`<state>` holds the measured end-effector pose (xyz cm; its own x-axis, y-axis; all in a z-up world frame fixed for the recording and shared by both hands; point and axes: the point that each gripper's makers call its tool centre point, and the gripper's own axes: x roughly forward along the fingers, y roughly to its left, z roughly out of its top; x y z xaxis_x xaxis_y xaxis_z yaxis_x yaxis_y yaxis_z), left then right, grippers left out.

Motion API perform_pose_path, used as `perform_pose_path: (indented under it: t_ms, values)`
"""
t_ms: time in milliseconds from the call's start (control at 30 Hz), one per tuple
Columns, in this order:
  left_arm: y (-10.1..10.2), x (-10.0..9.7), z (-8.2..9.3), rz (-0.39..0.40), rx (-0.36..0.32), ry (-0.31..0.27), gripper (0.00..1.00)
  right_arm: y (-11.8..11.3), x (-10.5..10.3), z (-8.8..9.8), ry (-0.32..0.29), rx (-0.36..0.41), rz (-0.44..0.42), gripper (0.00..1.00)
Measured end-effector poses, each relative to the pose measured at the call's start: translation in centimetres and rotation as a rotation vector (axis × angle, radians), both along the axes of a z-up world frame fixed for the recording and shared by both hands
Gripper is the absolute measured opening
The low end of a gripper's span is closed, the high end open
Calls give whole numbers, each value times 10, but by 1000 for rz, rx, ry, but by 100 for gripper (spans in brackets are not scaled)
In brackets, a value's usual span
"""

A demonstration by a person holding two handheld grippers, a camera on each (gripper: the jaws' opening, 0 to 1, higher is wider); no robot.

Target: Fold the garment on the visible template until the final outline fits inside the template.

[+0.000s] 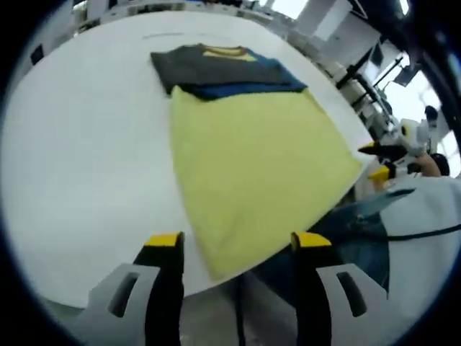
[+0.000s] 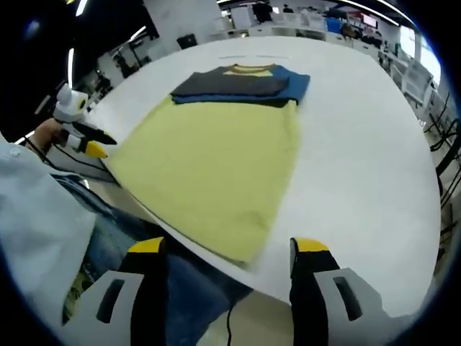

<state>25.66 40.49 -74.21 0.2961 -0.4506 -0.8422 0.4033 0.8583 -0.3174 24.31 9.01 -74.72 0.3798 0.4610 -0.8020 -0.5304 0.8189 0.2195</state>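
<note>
Left gripper (image 1: pixel 235 244) fingers spread, empty, held above the near bench (image 1: pixel 86 144) edge. Right gripper (image 2: pixel 229 249) likewise: fingers spread, hovering. Ahead of both, the shirt (image 2: pixel 216 155) lies flat on the bench, sleeves folded across its far end.

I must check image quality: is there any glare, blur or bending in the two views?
Left gripper view: bright glare at the upper right, the garment slightly soft. Right gripper view: sharper, even light. In both, the fisheye curves the table edge.
</note>
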Motion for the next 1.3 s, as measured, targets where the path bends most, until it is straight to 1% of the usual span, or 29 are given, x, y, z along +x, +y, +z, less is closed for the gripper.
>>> perform_pose_path:
  t_ms: [67,133,167,267,400,500,633,800,933,1033,1167,1233,1300]
  values:
    - [1,-2,-1,-3,4,8,54,0,-2,-1,7,5,4,65]
    - [1,-3,-2,-4,7,13,53,-2,-4,-4,27,5,-1,61]
    - [2,-3,-3,-2,9,17,53,-2,-4,-5,25,6,-5,60]
    - [3,-4,-4,1,13,24,51,-4,-4,-5,24,4,-17,61]
    - [7,-6,-8,16,31,41,52,-6,-6,-7,31,2,-18,60]
    - [8,-9,-9,12,33,51,50,-7,-7,-9,34,-4,-22,60]
    - [8,-11,-10,13,29,64,48,-9,-8,-14,46,-13,-31,59]
    - [10,-13,-13,10,40,75,46,-11,-5,-13,43,-14,-40,55]
    - [10,-13,-13,11,33,81,43,-10,-5,-13,47,-14,-33,54]
    - [9,-14,-14,8,32,91,41,-8,-5,-13,52,-6,-34,51]
    - [10,-14,-14,13,33,94,38,-10,-2,-15,50,-10,-42,40]
    - [10,-15,-14,15,30,100,36,-12,1,-16,41,-5,-65,36]
    - [11,-16,-15,14,33,103,34,-13,2,-16,41,2,-79,34]
